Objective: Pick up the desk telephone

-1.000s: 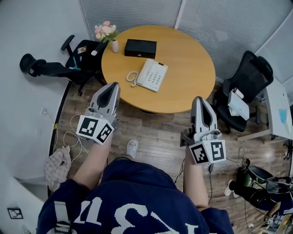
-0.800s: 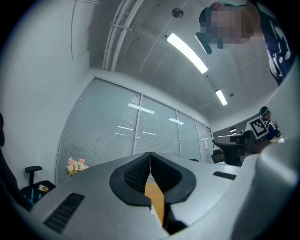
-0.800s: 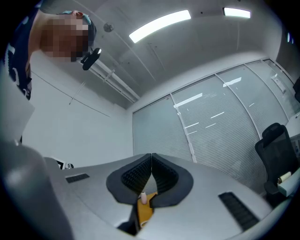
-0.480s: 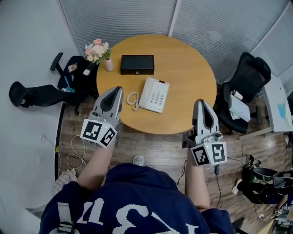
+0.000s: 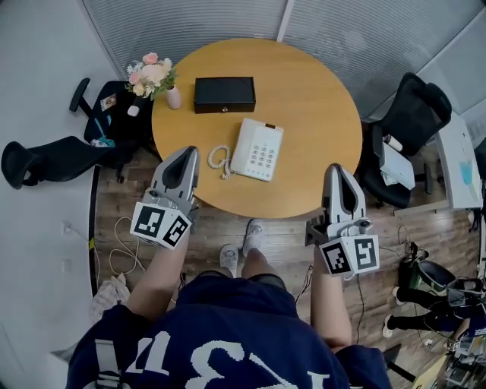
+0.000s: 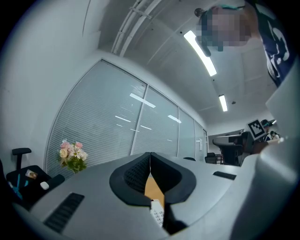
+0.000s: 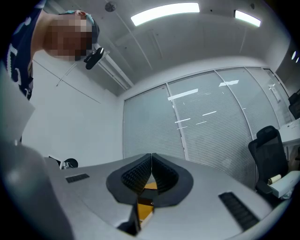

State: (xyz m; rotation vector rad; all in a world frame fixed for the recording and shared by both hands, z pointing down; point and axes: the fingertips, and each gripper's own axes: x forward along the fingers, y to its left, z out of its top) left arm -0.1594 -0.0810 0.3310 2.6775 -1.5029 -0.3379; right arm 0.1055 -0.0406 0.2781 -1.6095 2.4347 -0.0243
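Note:
A white desk telephone (image 5: 257, 150) with a coiled cord (image 5: 219, 159) lies on the round wooden table (image 5: 319, 91), near its front edge. My left gripper (image 5: 184, 155) is shut and empty at the table's near left edge, short of the phone. A sliver of the phone's keypad (image 6: 157, 215) shows below its closed jaws in the left gripper view (image 6: 150, 159). My right gripper (image 5: 337, 173) is shut and empty at the table's near right edge, right of the phone. Only table wood (image 7: 145, 208) shows beneath its tips (image 7: 151, 161).
A black box (image 5: 224, 94) and a vase of pink flowers (image 5: 152, 76) stand at the table's far left. Black office chairs (image 5: 410, 129) sit to the right and left (image 5: 53, 156). Glass walls with blinds (image 5: 197, 23) lie behind. Cables (image 5: 125, 254) trail on the wooden floor.
The person has stepped toward the table. Both shut grippers have come forward, from over the floor to the table's near edge on either side of the phone.

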